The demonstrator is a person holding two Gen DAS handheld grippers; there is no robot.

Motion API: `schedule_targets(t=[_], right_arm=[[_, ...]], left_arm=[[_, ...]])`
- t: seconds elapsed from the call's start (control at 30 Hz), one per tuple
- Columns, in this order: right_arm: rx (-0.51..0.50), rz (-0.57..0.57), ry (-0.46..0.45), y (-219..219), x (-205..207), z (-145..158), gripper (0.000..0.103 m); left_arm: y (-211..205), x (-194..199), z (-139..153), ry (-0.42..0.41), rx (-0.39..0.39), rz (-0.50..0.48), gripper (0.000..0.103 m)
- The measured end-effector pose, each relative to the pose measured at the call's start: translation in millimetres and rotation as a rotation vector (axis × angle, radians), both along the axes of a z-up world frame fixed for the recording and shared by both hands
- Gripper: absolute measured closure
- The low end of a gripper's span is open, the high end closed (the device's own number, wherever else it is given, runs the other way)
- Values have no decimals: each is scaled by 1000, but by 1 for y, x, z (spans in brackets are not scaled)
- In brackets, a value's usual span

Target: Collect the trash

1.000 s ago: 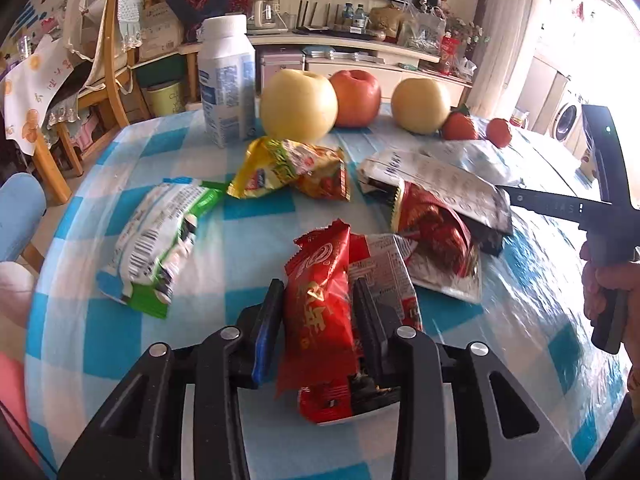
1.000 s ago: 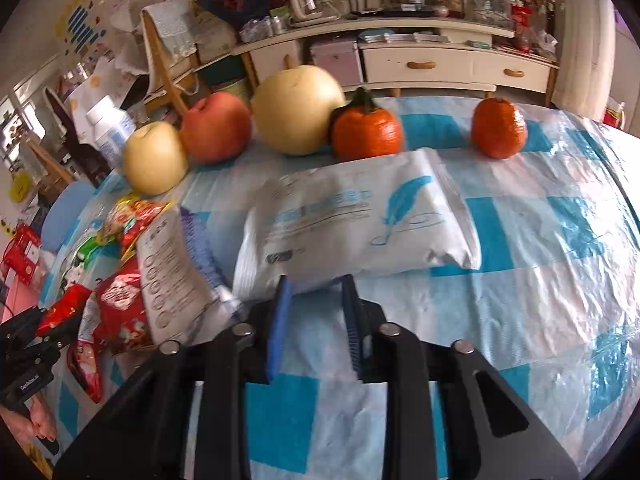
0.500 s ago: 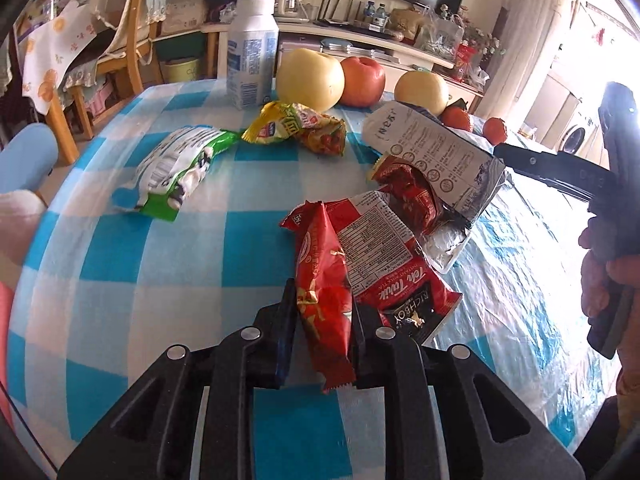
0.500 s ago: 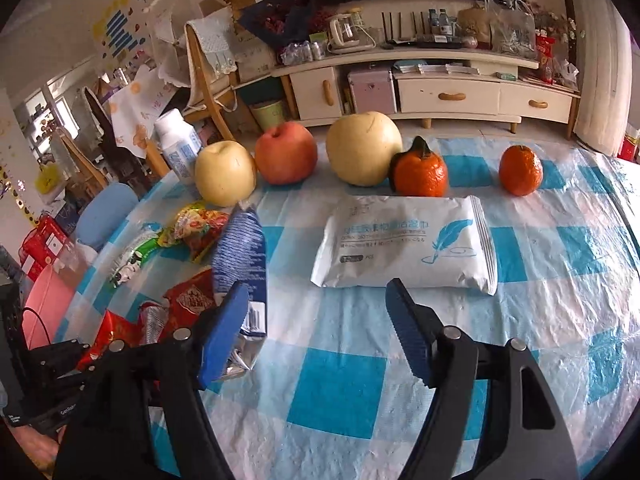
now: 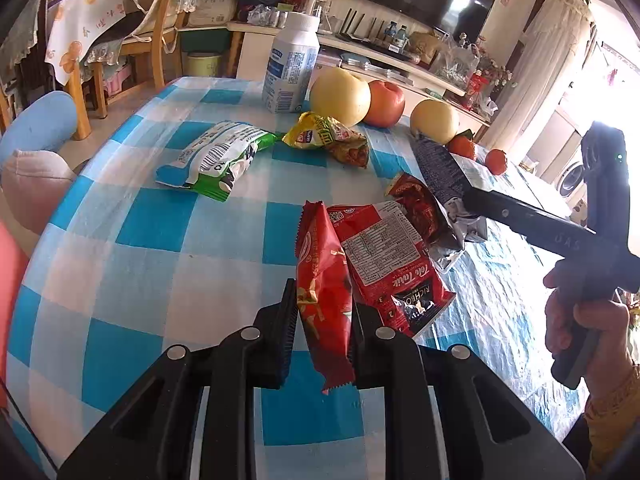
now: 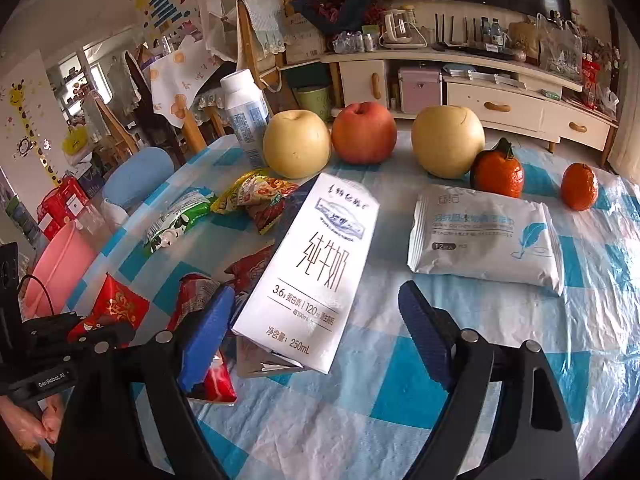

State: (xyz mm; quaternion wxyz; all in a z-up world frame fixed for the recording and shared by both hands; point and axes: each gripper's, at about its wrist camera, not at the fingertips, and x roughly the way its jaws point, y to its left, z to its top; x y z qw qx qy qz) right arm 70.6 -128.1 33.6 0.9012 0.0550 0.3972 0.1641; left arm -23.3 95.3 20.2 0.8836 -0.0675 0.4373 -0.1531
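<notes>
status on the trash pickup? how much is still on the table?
Nothing visibly binned yet. Left tongs shut on a red snack wrapper. Right tongs are opening around the milk carton, not gripping. Still on the table: green wrapper, yellow wrapper, other red wrappers.

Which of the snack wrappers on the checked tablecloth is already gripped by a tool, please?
The narrow red foil wrapper, pinched upright in the shut left tool; the green-and-white, yellow and other red wrappers lie loose.
</notes>
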Motion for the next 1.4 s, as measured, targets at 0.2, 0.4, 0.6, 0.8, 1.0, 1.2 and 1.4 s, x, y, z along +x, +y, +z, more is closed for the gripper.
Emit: schedule_targets(t=[0.2,0.4,0.6,0.8,1.0,1.2,1.4], right_arm=[[-25,3,30,14,3,-14,12],[151,-54,114,-6,15,-28,11],[324,-124,176,-26,20,-35,11],[300,-145,174,-23,20,-34,36],[245,-166,131,-17,12,-29,41],[189,-174,104,-14,0,-26,41],[53,-161,105,-10,-5,-27,41]], left_arm=[[4,1,-1,-7,-7,-7,81],[8,4,-2,-11,-18,-7,81],[13,6,-1,-17,-37,-8,81],[16,5,1,-25,-45,-7,81],[23,5,7,-35,-69,-2,81],[31,3,13,-43,-89,8,81],[39,1,19,-52,-104,14,81]])
